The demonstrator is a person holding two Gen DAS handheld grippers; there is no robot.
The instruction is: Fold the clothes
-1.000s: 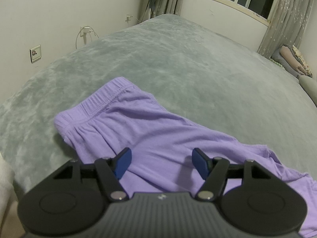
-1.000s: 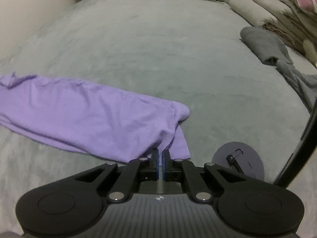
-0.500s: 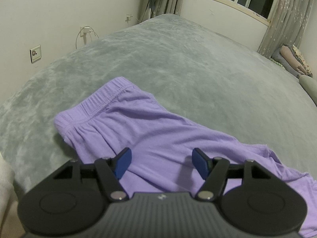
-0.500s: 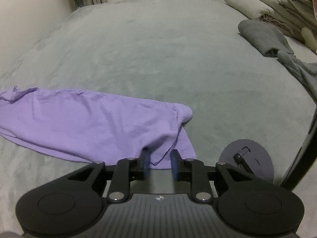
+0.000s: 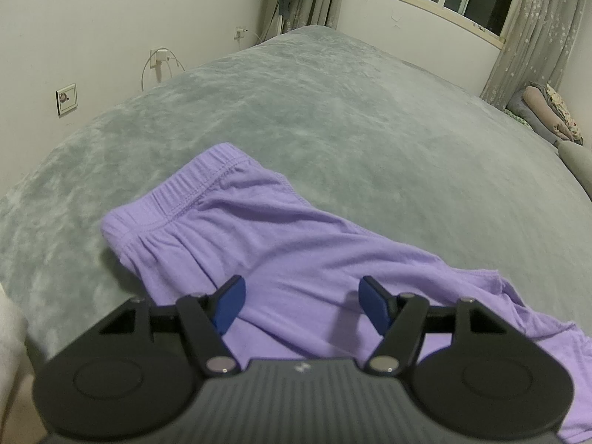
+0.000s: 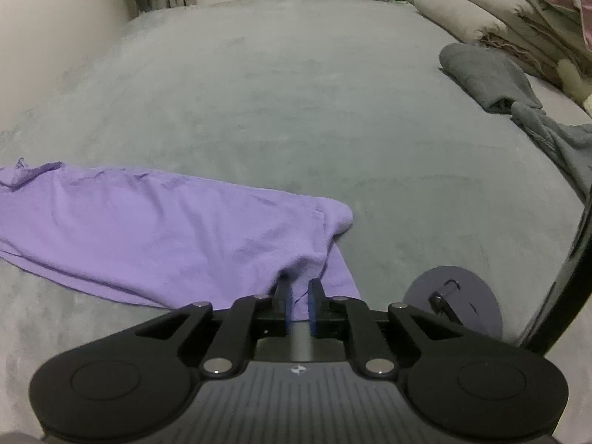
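Right wrist view: purple pants [image 6: 148, 229] lie flat on the grey bed [image 6: 277, 92], long axis running from left edge of frame to lower centre. The leg-hem end sits at lower centre, directly ahead of the right tool [image 6: 298, 307]. A raised pucker of the hem fabric stands at the fingertips. Jaws are nearly together and closing, with a narrow gap visible; fabric is at or just inside the tips, but I can't tell if the pads are pressing on it yet.

Left wrist view: same pants [image 5: 288, 244], waistband at centre left, legs trailing off to lower right of frame. Left tool [image 5: 301, 305] hovers over the upper-leg area just below the waistband, jaws wide apart, nothing between them, cloth lying flat beneath.

Key relation: each tool sits at one end of the long axis, right at hem, left near waistband. Right is the one committed; left is near but not gripping. Judgement: the next fold likely runs end to end along that axis, hem toward waistband.

Outward: dark round base with a pole [image 6: 455, 299] at lower right of the right view, just beside the hem. Grey garment [image 6: 488, 77] and stacked bedding [image 6: 499, 7] upper right, well apart. Window and curtains across the top of the left view.
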